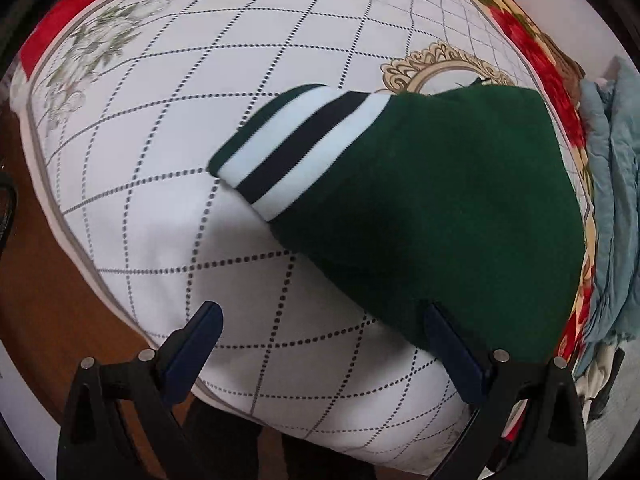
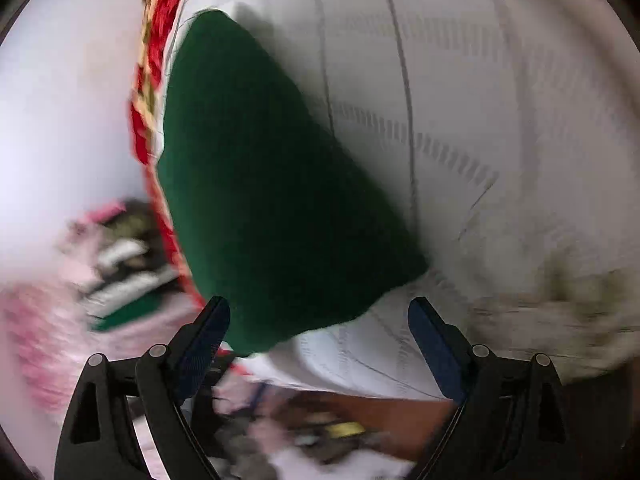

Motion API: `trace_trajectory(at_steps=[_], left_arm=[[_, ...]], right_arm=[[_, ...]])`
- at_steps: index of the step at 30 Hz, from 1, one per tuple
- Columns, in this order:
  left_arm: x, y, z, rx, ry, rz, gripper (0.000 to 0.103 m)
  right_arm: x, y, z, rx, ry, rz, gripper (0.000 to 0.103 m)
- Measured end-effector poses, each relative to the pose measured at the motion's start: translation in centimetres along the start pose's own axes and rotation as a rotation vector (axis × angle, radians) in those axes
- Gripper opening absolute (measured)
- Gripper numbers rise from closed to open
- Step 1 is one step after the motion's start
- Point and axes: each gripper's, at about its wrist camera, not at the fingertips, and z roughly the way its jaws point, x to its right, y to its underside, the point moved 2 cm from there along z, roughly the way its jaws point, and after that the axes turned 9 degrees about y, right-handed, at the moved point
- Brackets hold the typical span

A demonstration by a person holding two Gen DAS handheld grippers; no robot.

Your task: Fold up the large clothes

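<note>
A dark green garment (image 1: 432, 208) with a white and navy striped band (image 1: 296, 152) lies folded on a white quilted bed cover (image 1: 160, 160). My left gripper (image 1: 324, 320) is open and empty just in front of the garment's near edge, its right finger (image 1: 448, 340) at the green cloth. In the right wrist view the same green garment (image 2: 264, 184) lies ahead, blurred. My right gripper (image 2: 320, 316) is open and empty over its near corner.
A red floral blanket (image 1: 536, 52) borders the bed cover. A pale blue cloth (image 1: 616, 208) is bunched at the right. Brown floor (image 1: 48, 288) lies left of the bed. A blurred pile of clothes (image 2: 116, 268) lies left in the right wrist view.
</note>
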Motion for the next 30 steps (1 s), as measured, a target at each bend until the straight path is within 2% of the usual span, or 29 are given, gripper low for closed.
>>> trace_trajectory(at_steps=[2, 3, 6, 8, 9, 10, 11, 13, 16, 20, 24, 30], left_arm=[[0.0, -0.1, 0.2, 0.002, 0.004, 0.016, 0.103], [0.0, -0.2, 0.3, 0.006, 0.012, 0.022, 0.103], [-0.2, -0.2, 0.2, 0.016, 0.033, 0.028, 0.103], [-0.6, 0.1, -0.1, 0.025, 0.048, 0.023, 0.103], [-0.7, 0.2, -0.1, 0.030, 0.064, 0.016, 0.103], [-0.9, 0.3, 0.0, 0.033, 0.080, 0.007, 0.103], [-1.0, 0.4, 0.1, 0.036, 0.094, -0.003, 0.103], [-1.2, 0.6, 0.3, 0.046, 0.157, -0.041, 0.103], [-1.6, 0.7, 0.8, 0.060, 0.268, -0.109, 0.103], [-1.7, 0.0, 1.6, 0.117, 0.440, -0.201, 0.103], [-1.0, -0.6, 3.0, 0.124, 0.596, -0.264, 0.103], [0.8, -1.9, 4.9, 0.141, 0.658, -0.293, 0.102]], right_arm=[[0.0, -0.5, 1.9, 0.058, -0.097, 0.023, 0.099], [-0.3, -0.6, 2.2, 0.089, -0.111, 0.030, 0.103], [-1.9, -0.5, 3.0, 0.193, -0.071, 0.038, 0.103], [-2.4, -0.2, 3.3, 0.239, -0.080, 0.053, 0.103], [-2.4, -0.1, 3.2, 0.257, -0.105, 0.074, 0.091], [-2.4, 0.0, 3.1, 0.258, -0.139, 0.098, 0.067], [-2.4, 0.0, 3.1, 0.246, -0.189, 0.128, 0.062], [-3.3, 0.0, 2.7, 0.245, -0.216, 0.136, 0.052], [-4.8, 0.2, 2.2, 0.231, -0.234, 0.152, 0.047], [-6.2, 0.6, 1.3, 0.204, -0.242, 0.171, 0.046], [-6.4, 0.5, 1.4, 0.189, -0.235, 0.183, 0.046], [-6.1, 0.0, 2.0, 0.173, -0.216, 0.172, 0.046]])
